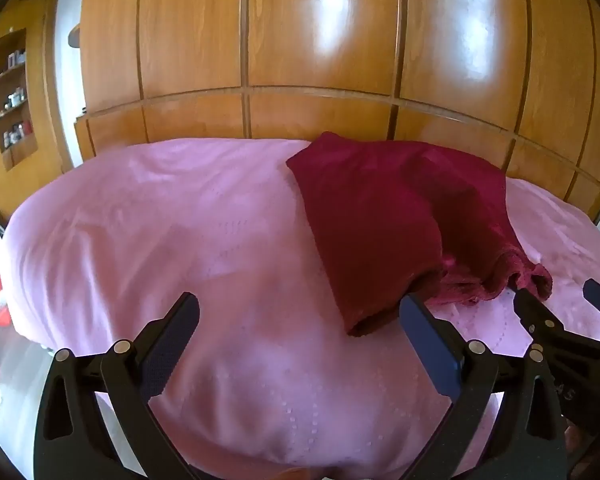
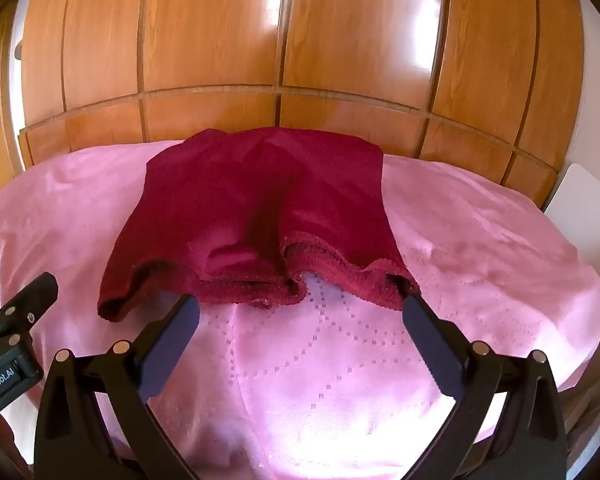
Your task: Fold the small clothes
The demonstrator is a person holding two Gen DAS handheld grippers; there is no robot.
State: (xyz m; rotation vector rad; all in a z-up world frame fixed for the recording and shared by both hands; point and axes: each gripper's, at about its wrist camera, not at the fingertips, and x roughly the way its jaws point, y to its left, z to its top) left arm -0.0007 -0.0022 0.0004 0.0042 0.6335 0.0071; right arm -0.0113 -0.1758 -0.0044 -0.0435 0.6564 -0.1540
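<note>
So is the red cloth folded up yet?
Not neatly. The red cloth lies spread on the pink bedcover, its near edge rumpled and wavy.

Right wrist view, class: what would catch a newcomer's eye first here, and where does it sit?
The dark red garment stands out first, lying rumpled on the pink bedspread with its ruffled hem towards the camera. Behind the bed, glossy wooden wardrobe doors fill the background. In front, the right gripper is wide open at the hem, and the left gripper is open at the garment's near corner.
</note>
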